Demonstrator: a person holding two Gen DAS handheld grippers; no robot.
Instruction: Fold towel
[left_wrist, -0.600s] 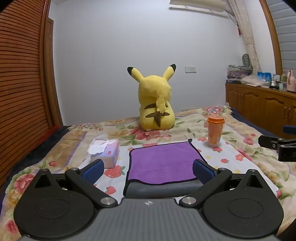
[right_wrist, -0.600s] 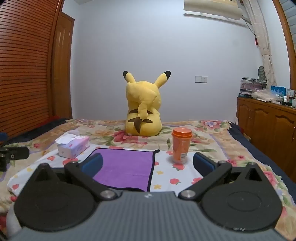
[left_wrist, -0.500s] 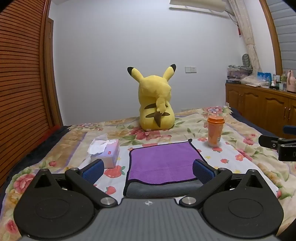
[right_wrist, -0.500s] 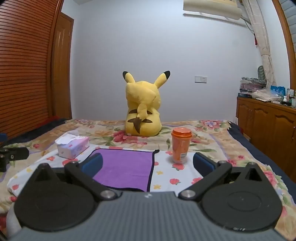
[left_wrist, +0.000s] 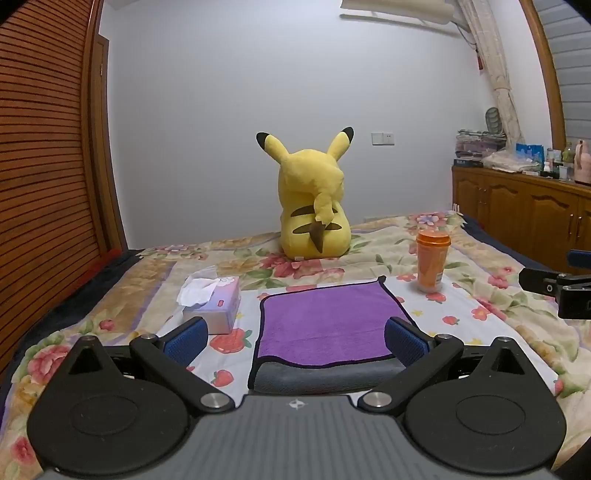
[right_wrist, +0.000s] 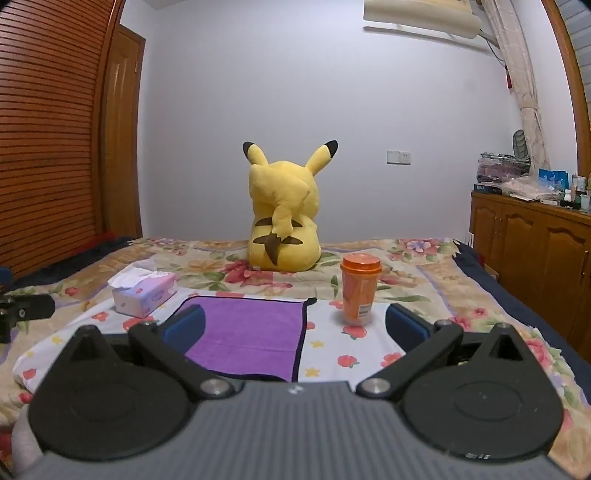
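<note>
A purple towel (left_wrist: 325, 319) with a dark edge and a grey underside lies flat on the flowered bedspread, folded over so the grey layer shows at its near edge. It also shows in the right wrist view (right_wrist: 247, 332). My left gripper (left_wrist: 295, 338) is open and empty, hovering just short of the towel's near edge, its blue fingertips on either side. My right gripper (right_wrist: 295, 326) is open and empty, above the towel's right edge. Each gripper's tip shows at the edge of the other's view.
A tissue box (left_wrist: 212, 304) sits left of the towel, an orange lidded cup (left_wrist: 430, 266) to its right, also in the right wrist view (right_wrist: 358, 293). A yellow Pikachu plush (left_wrist: 314, 221) sits behind. A wooden cabinet (left_wrist: 535, 214) stands right of the bed.
</note>
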